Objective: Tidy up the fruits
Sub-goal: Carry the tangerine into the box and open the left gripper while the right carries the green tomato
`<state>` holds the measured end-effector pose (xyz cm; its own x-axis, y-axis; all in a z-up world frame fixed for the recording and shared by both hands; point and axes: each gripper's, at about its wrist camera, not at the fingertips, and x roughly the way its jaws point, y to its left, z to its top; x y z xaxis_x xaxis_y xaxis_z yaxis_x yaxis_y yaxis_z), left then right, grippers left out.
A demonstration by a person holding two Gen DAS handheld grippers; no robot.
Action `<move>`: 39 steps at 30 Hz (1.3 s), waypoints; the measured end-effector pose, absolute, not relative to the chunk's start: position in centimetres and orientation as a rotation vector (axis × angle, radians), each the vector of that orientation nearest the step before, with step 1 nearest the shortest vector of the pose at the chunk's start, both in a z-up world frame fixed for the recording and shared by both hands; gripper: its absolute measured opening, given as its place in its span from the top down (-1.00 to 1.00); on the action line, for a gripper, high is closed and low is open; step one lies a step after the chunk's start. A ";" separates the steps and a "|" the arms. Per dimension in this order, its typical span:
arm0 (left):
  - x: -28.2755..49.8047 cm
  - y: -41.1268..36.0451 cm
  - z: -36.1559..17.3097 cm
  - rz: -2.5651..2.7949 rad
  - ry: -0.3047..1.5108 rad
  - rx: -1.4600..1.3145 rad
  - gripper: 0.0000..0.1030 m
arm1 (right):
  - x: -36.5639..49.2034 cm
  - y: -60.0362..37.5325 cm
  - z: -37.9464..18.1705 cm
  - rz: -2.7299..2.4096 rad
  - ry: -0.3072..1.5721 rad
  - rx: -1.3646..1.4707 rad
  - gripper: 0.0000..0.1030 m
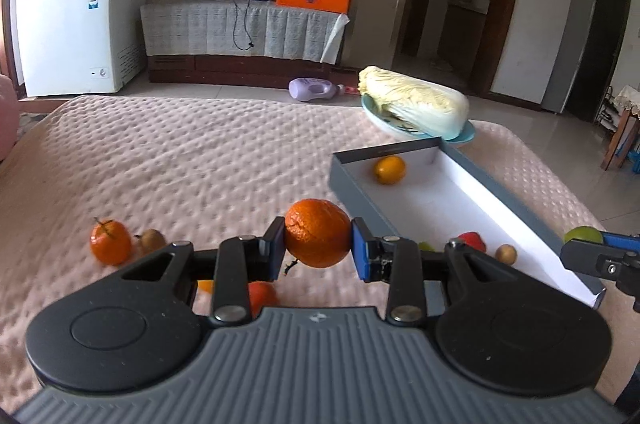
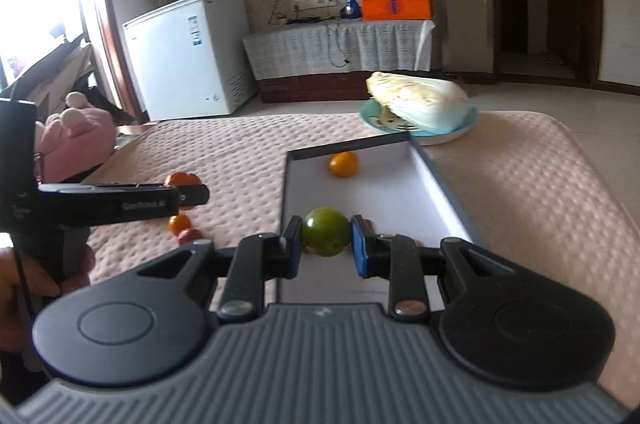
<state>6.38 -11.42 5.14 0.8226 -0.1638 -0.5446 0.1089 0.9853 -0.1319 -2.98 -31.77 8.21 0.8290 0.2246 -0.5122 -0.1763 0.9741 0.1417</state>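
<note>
My left gripper (image 1: 318, 244) is shut on a large orange (image 1: 318, 238), held above the pink bedspread, just left of the grey box's (image 1: 352, 189) near corner. My right gripper (image 2: 326, 240) is shut on a green apple (image 2: 326, 232) over the near end of the box (image 2: 392, 195). One yellow-orange fruit (image 1: 390, 169) (image 2: 343, 163) lies at the box's far end. A tangerine (image 1: 111, 242) and a brown fruit (image 1: 152, 240) lie on the bedspread to the left. A red fruit (image 1: 472, 242) and a small brown one (image 1: 506, 254) show behind my left gripper's right finger.
A Chinese cabbage (image 1: 412, 101) (image 2: 418, 99) rests on a blue plate (image 1: 468, 135) beyond the box. Small fruits (image 2: 179, 224) lie on the bedspread left of the box. A pink plush toy (image 2: 76, 135) sits at the bed's left edge. A white freezer (image 1: 76, 23) stands beyond.
</note>
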 end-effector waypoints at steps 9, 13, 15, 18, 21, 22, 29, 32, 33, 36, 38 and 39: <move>7.1 -14.0 5.9 -0.200 0.596 -0.093 0.24 | -2.2 -34.2 7.4 0.158 0.582 0.122 0.45; 8.2 -15.7 7.2 -0.230 0.586 -0.085 0.24 | -1.8 -34.8 6.9 0.140 0.604 0.138 0.45; 8.8 -16.9 8.1 -0.247 0.565 -0.063 0.24 | -1.7 -35.1 6.8 0.134 0.611 0.145 0.45; 9.5 -18.5 9.0 -0.277 0.549 -0.051 0.23 | -1.5 -35.1 6.6 0.133 0.616 0.153 0.45; 10.2 -20.3 9.2 -0.298 0.537 -0.023 0.23 | -1.3 -34.7 6.4 0.142 0.623 0.144 0.45; 10.5 -20.9 9.1 -0.302 0.539 -0.017 0.23 | -1.3 -34.6 6.3 0.147 0.627 0.142 0.45; 12.7 -23.3 7.1 -0.315 0.581 -0.019 0.23 | -0.8 -33.8 5.6 0.166 0.657 0.127 0.45; 13.5 -23.8 5.8 -0.313 0.604 -0.014 0.23 | -0.6 -33.7 5.4 0.167 0.668 0.125 0.45; 13.6 -24.0 5.5 -0.314 0.610 -0.012 0.23 | -0.5 -33.7 5.3 0.168 0.672 0.126 0.45; 14.1 -24.5 4.5 -0.310 0.623 -0.003 0.23 | -0.3 -33.6 5.2 0.172 0.676 0.130 0.45; 14.3 -24.6 4.1 -0.311 0.630 -0.001 0.23 | -0.1 -33.5 5.1 0.176 0.679 0.131 0.45; 14.4 -24.7 4.0 -0.309 0.631 0.003 0.23 | -0.1 -33.4 5.1 0.179 0.680 0.131 0.45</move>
<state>14.37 -24.70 3.99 0.7632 -0.2835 -0.5806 0.2855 0.9541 -0.0905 -0.08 -33.42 5.11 0.7631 0.2067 -0.6124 -0.1211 0.9764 0.1787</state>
